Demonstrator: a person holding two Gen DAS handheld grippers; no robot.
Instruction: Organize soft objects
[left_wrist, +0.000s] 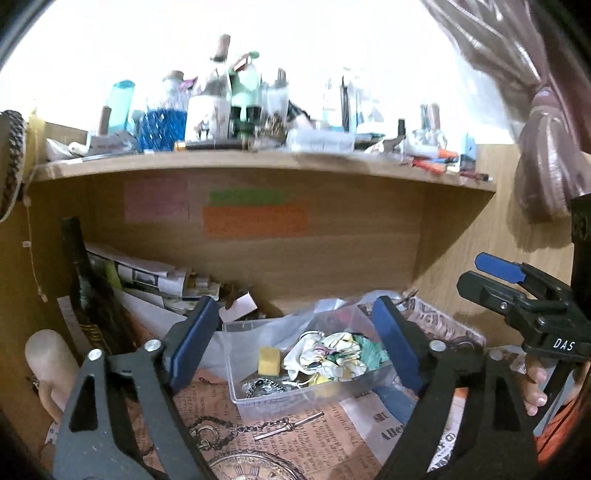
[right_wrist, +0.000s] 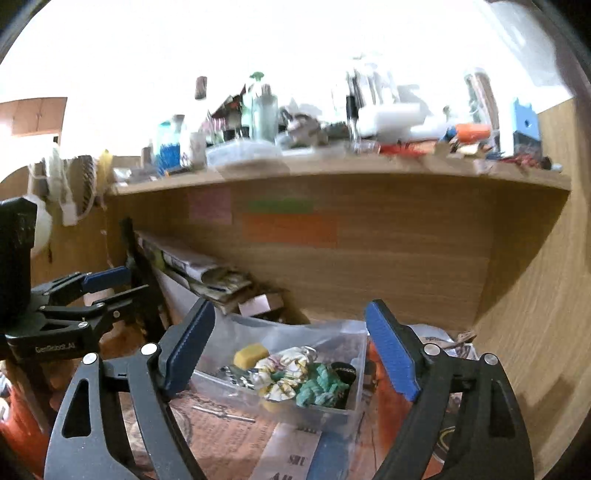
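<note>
A clear plastic box (left_wrist: 243, 400) (right_wrist: 347, 413) stands on the newspaper-covered desk. In it lie a yellow sponge (left_wrist: 269, 360) (right_wrist: 250, 355), a white floral fabric scrunchie (left_wrist: 332, 354) (right_wrist: 282, 373), a green scrunchie (left_wrist: 375, 352) (right_wrist: 321, 384) and a metal chain (left_wrist: 264, 387). My left gripper (left_wrist: 295, 349) is open and empty, held just above the box. My right gripper (right_wrist: 291, 352) is open and empty, also over the box. Each gripper shows in the other's view: the right gripper (left_wrist: 491, 275), the left gripper (right_wrist: 110, 286).
A wooden shelf (left_wrist: 258, 162) (right_wrist: 332, 166) crowded with bottles and pens hangs above the desk. Stacked papers (left_wrist: 147, 280) and a dark bottle (left_wrist: 85, 280) stand at the left. A pocket watch with chain (left_wrist: 243, 465) lies in front. A wooden side wall (right_wrist: 535, 295) closes the right.
</note>
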